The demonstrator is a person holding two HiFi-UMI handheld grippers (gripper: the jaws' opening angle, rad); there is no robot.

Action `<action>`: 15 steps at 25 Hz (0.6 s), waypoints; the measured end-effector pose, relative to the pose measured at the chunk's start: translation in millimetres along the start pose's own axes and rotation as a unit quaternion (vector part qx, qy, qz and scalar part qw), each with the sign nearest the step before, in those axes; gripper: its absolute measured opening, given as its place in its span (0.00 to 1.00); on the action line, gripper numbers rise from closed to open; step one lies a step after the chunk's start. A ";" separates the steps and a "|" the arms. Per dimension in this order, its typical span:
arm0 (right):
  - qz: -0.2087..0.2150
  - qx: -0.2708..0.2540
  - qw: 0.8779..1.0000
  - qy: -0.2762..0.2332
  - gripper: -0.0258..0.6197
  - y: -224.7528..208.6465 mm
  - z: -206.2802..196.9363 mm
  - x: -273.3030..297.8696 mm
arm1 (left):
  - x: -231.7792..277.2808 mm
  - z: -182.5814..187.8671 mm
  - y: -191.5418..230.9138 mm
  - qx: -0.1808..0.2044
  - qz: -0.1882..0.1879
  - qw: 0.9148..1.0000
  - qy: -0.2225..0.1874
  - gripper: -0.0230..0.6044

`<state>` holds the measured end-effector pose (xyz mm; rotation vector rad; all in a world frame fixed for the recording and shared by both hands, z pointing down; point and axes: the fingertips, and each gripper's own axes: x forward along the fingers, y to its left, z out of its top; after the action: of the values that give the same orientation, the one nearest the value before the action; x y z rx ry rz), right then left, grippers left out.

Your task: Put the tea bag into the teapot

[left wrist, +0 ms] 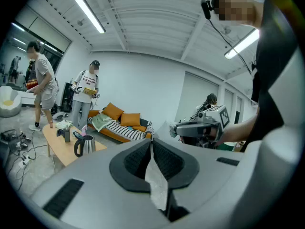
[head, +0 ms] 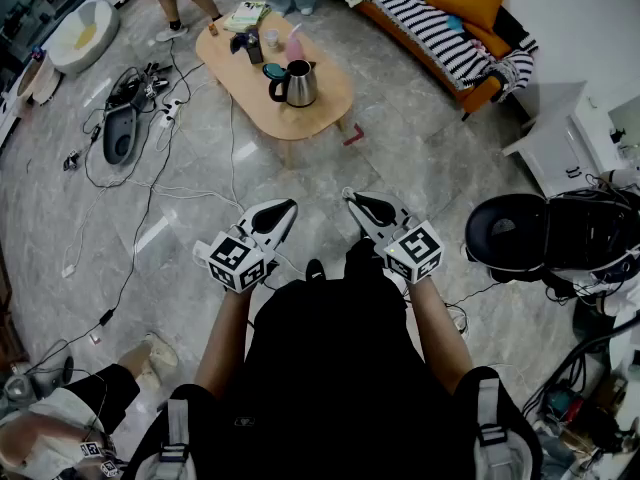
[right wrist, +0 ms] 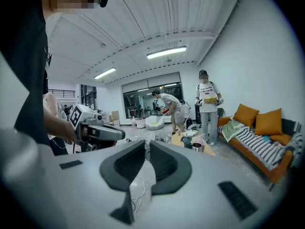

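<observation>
Head view: I have the left gripper and right gripper side by side in front of me, tips toed in toward each other but apart. The teapot stands on the table well ahead of both, more nearly in line with the left tips than the right. Whatever the jaws carry is too small to make out from up here.

Left gripper view: the jaws are pressed together on a thin pale slip, which stands on edge in the cleft and runs back toward the camera (wrapper or second bag, I cannot tell). The teapot sits far off, left of the jaw line.

Right gripper view: the pads are closed on the tea bag, a white pouch with thread showing. It is on edge too, with its long side running along the cleft. The table lies far ahead, a little right of the jaw line.

So the bag is in my right gripper, and I judge the coming move to be a long carry forward and slightly left to get above the pot's mouth.
</observation>
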<state>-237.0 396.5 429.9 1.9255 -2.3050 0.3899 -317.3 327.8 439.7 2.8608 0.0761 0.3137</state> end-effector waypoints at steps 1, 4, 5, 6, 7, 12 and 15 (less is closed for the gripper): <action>-0.001 0.001 1.000 -0.001 0.10 -2.0 0.3 1.1 | 1.2 0.3 0.3 0.007 0.001 1.000 0.002 0.08; -0.003 0.003 1.000 -0.001 0.10 -6.3 0.3 3.5 | 4.0 1.1 0.5 0.016 -0.001 1.000 0.005 0.08; -0.004 0.003 1.000 -0.001 0.10 -6.7 -0.1 4.1 | 4.2 1.6 0.7 0.014 -0.002 1.000 0.004 0.08; -0.003 0.003 1.000 0.001 0.10 -6.4 -0.7 4.5 | 4.0 2.1 0.8 0.012 -0.003 1.000 0.003 0.08; -0.003 0.001 1.000 0.003 0.10 -5.4 -1.7 4.6 | 3.5 2.6 0.7 0.011 -0.002 1.000 0.003 0.08; -0.001 -0.005 1.000 0.012 0.10 1.4 -6.8 4.0 | 0.3 1.5 -0.1 0.004 -0.004 1.000 0.001 0.08; 0.003 -0.003 1.000 0.007 0.10 2.9 -6.3 3.3 | 0.2 0.9 -0.9 0.003 -0.005 1.000 0.002 0.08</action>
<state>-241.0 395.5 436.4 1.9076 -2.3022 0.3953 -317.0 328.5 438.7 2.8654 0.0926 0.3190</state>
